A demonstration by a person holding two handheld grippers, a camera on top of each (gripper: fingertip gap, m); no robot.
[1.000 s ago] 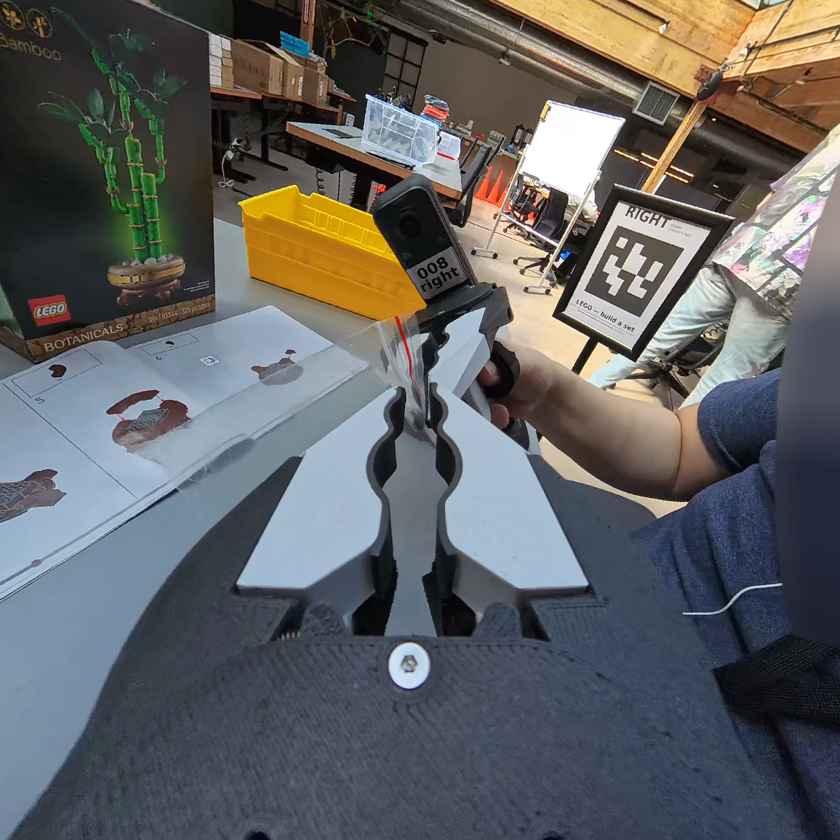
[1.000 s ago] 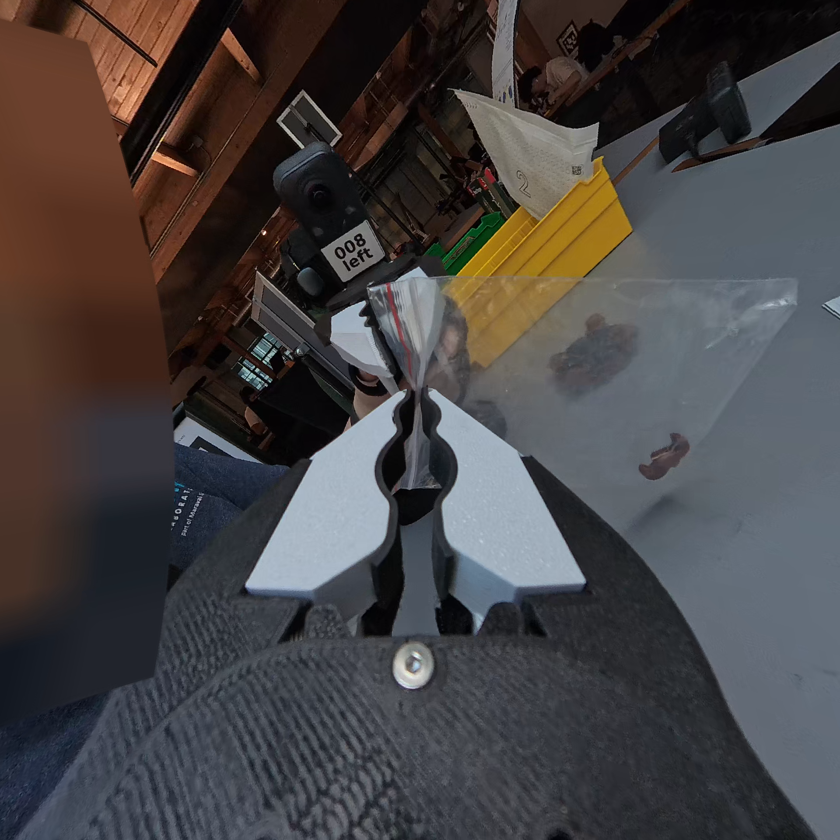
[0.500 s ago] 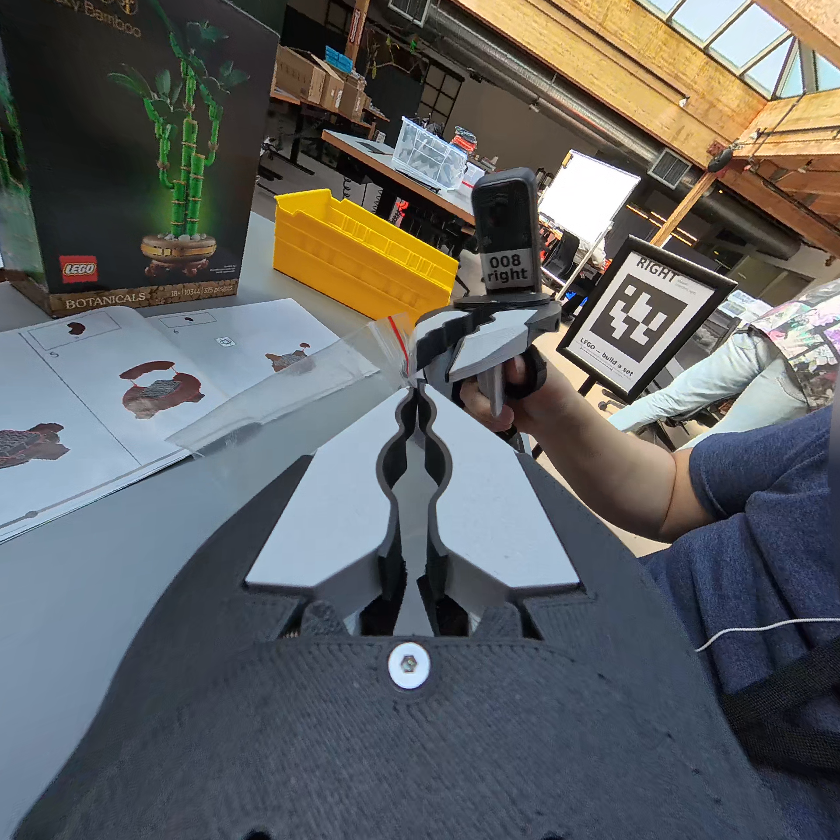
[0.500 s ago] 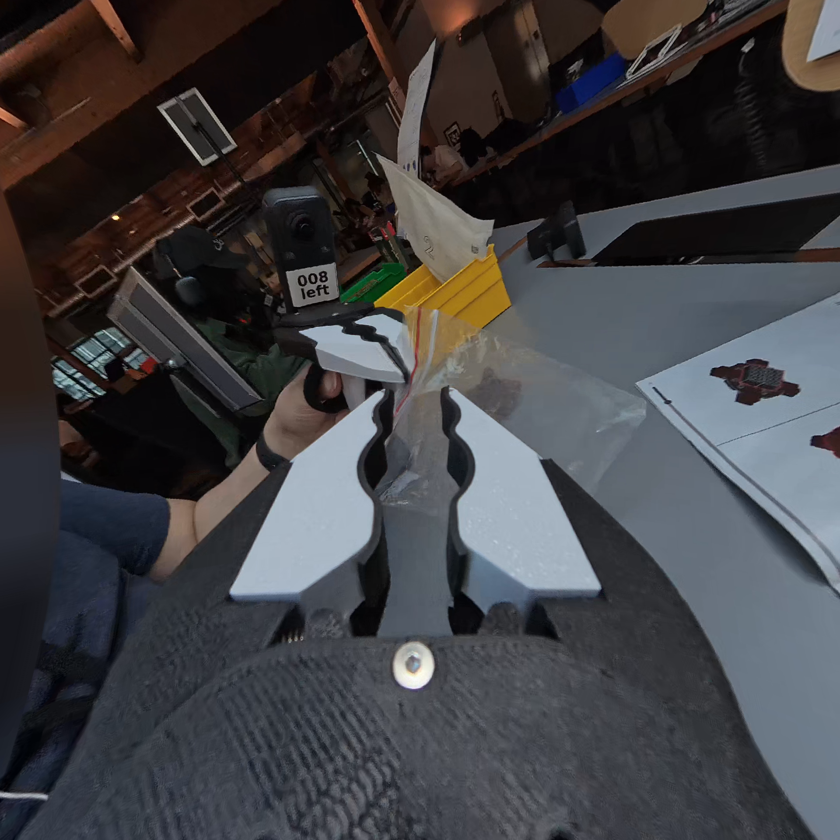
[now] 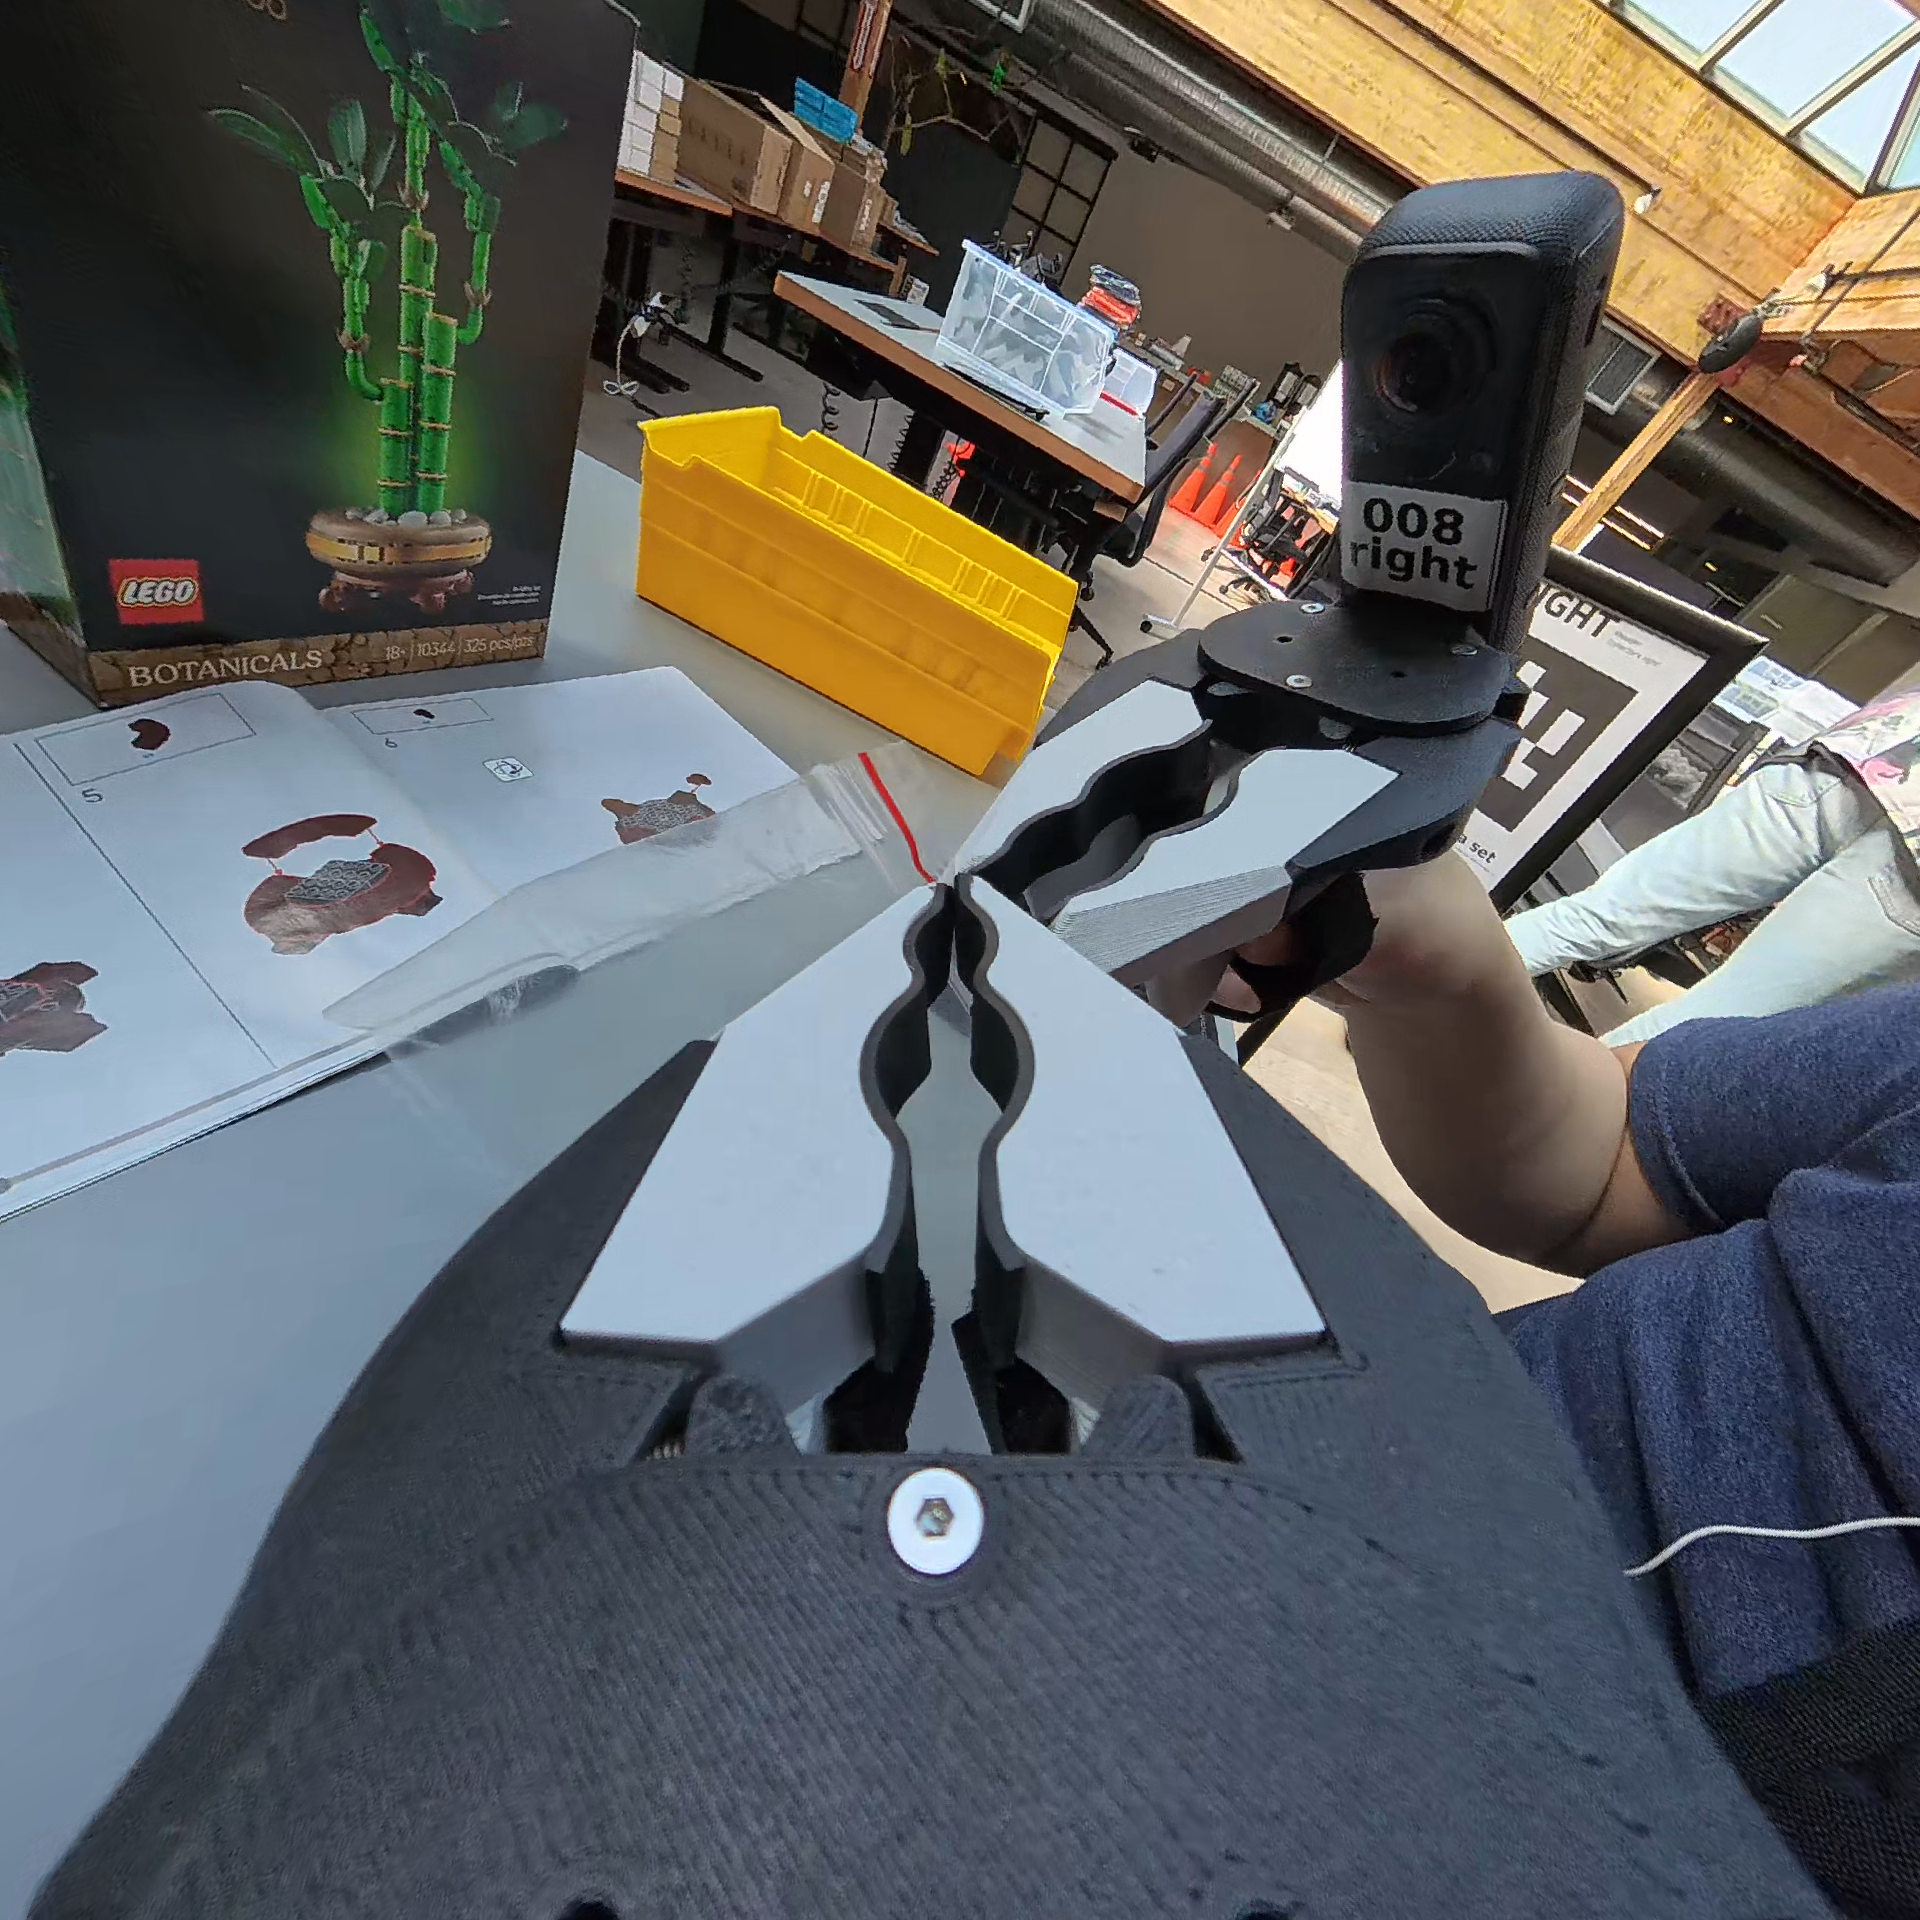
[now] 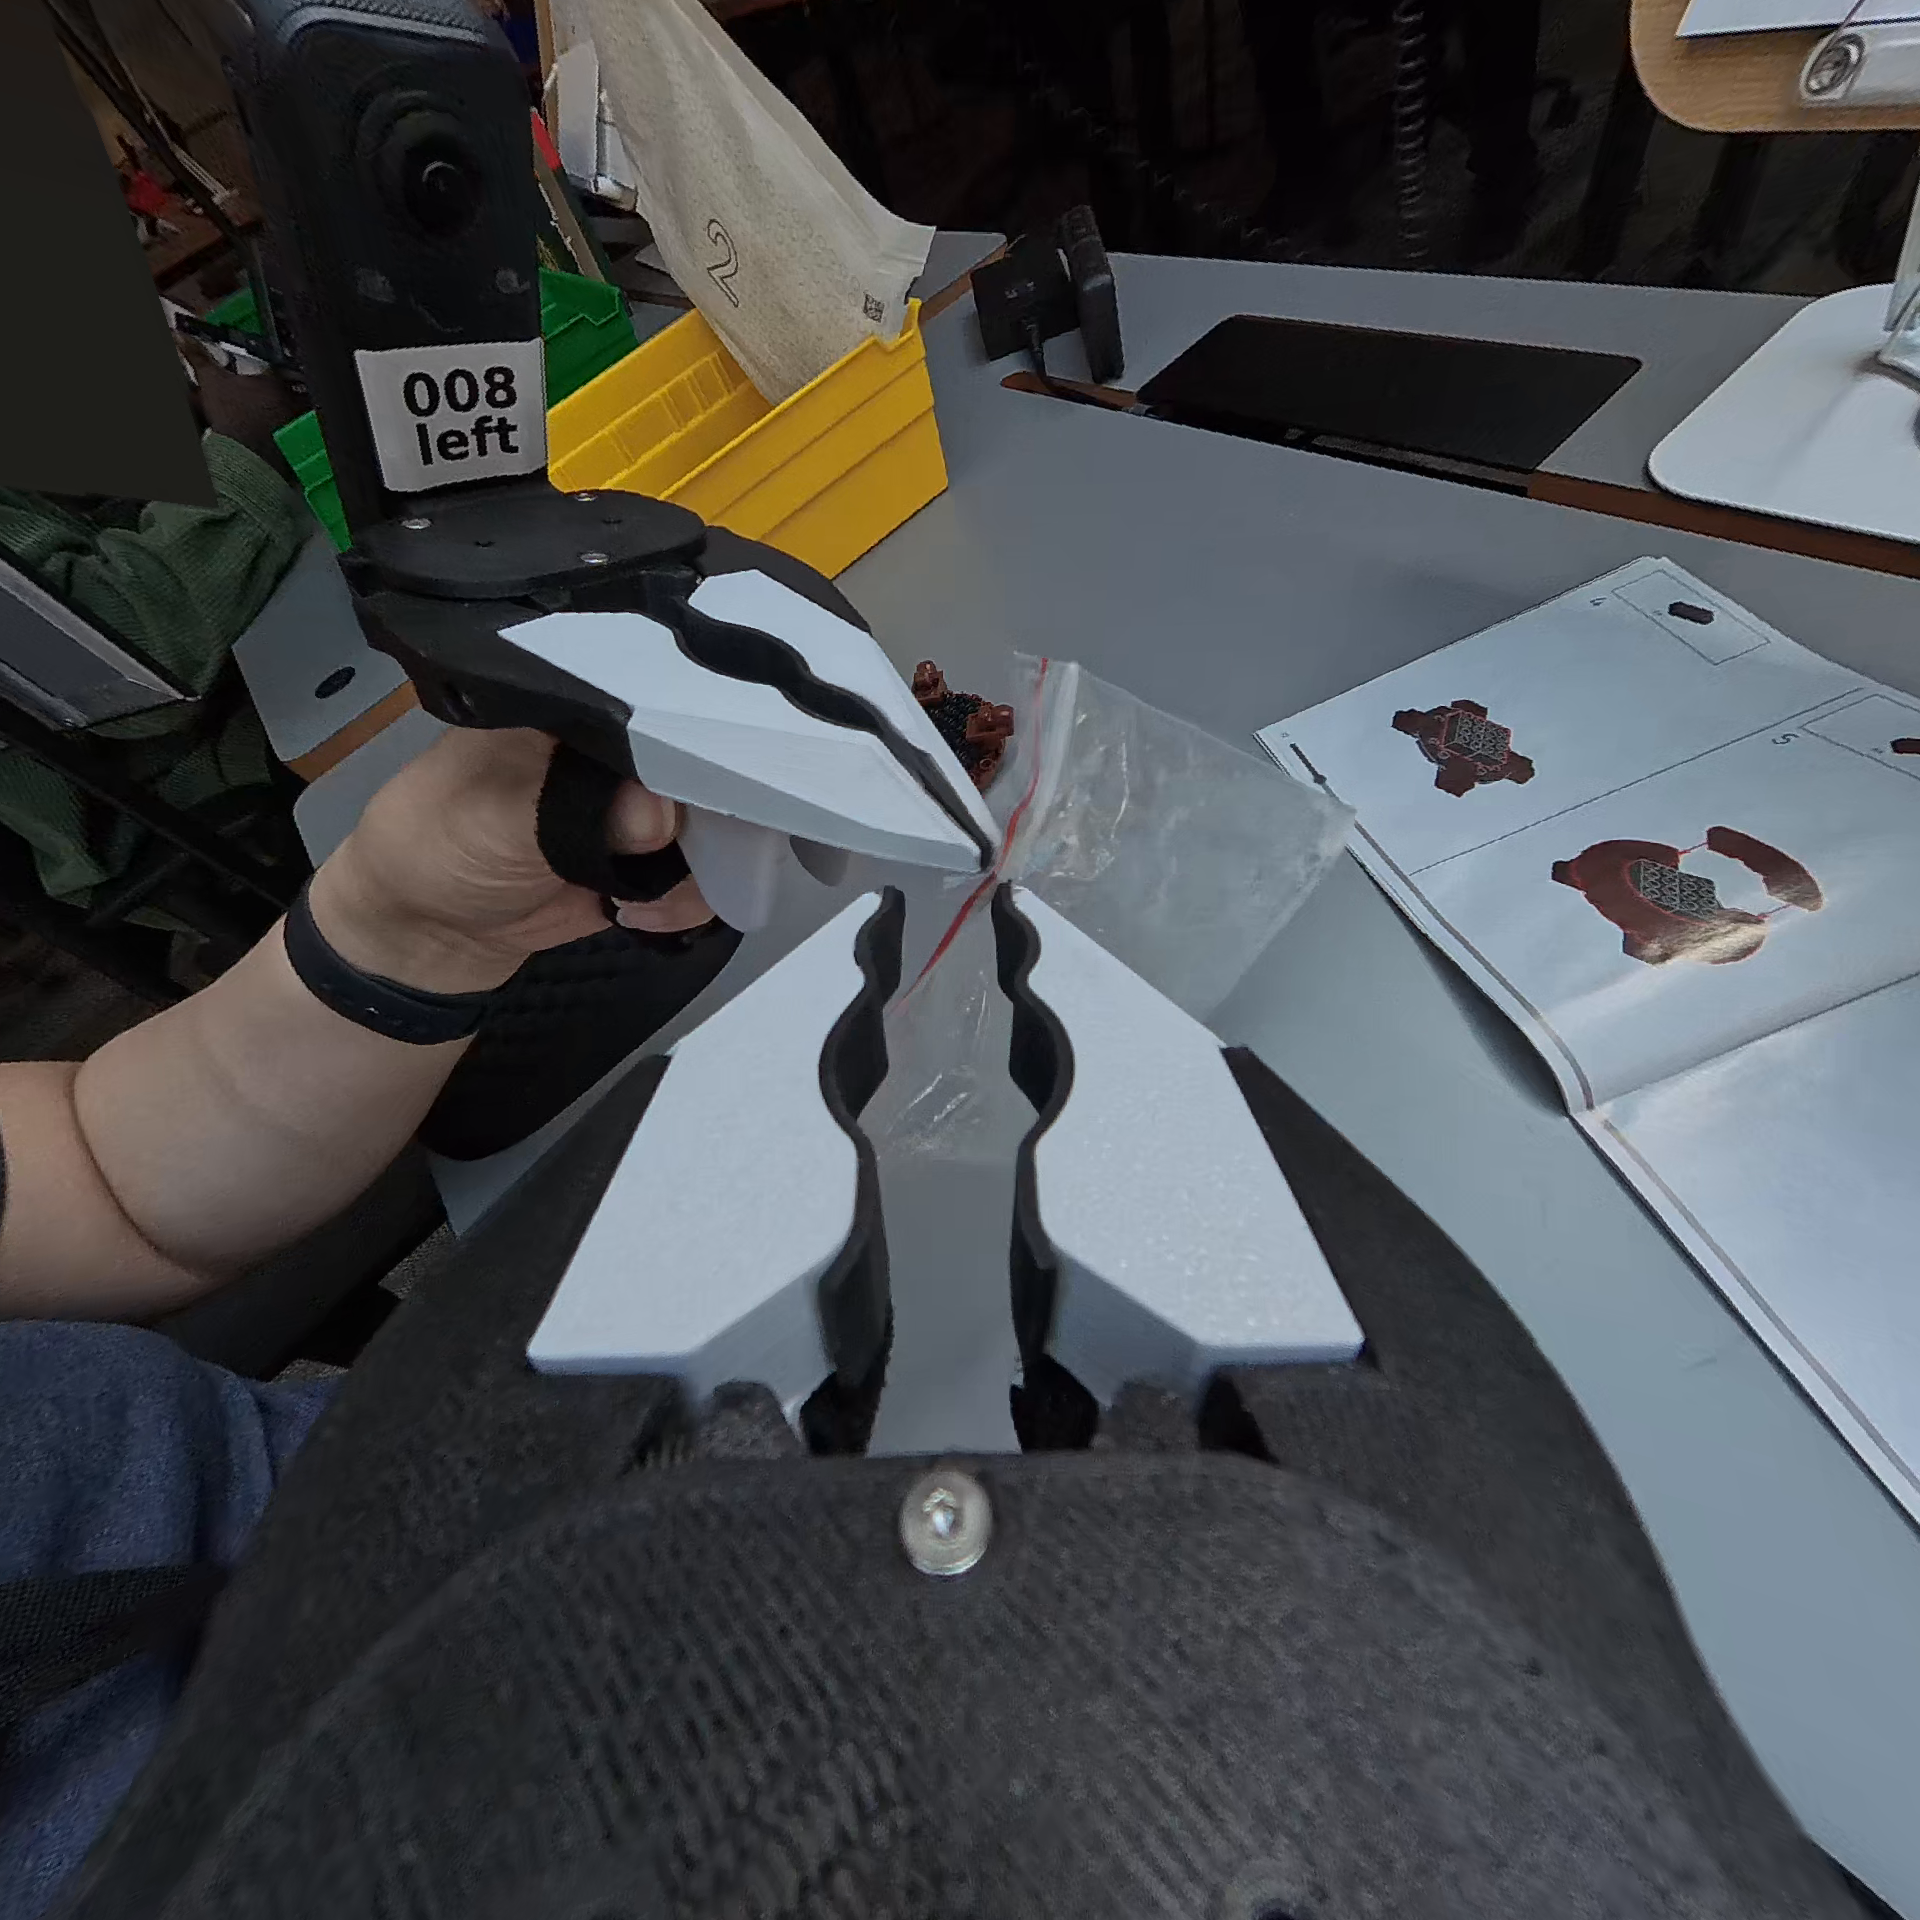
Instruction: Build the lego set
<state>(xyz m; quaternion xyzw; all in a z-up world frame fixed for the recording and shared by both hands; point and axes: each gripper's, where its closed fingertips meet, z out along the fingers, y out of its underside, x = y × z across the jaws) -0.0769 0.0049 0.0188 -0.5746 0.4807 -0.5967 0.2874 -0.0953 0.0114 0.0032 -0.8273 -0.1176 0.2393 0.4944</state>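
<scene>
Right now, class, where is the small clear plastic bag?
The plastic bag hangs above the grey table, pinched at its red-striped top by the left tongs, left of the open booklet.

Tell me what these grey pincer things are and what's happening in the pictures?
They are not a robot. A person holds a hand tool with a two-fingered claw in each hand, and a camera on each tool looks out along its fingers. So one picture is taken from the left claw and the other from the right claw, and each also shows the other tool nearby. On the grey table lie an open instruction booklet, a yellow bin and the brick set's box. The left claw pinches the corner of a clear plastic bag. The right claw is open, with the bag's edge lying loose between its fingers.
</scene>
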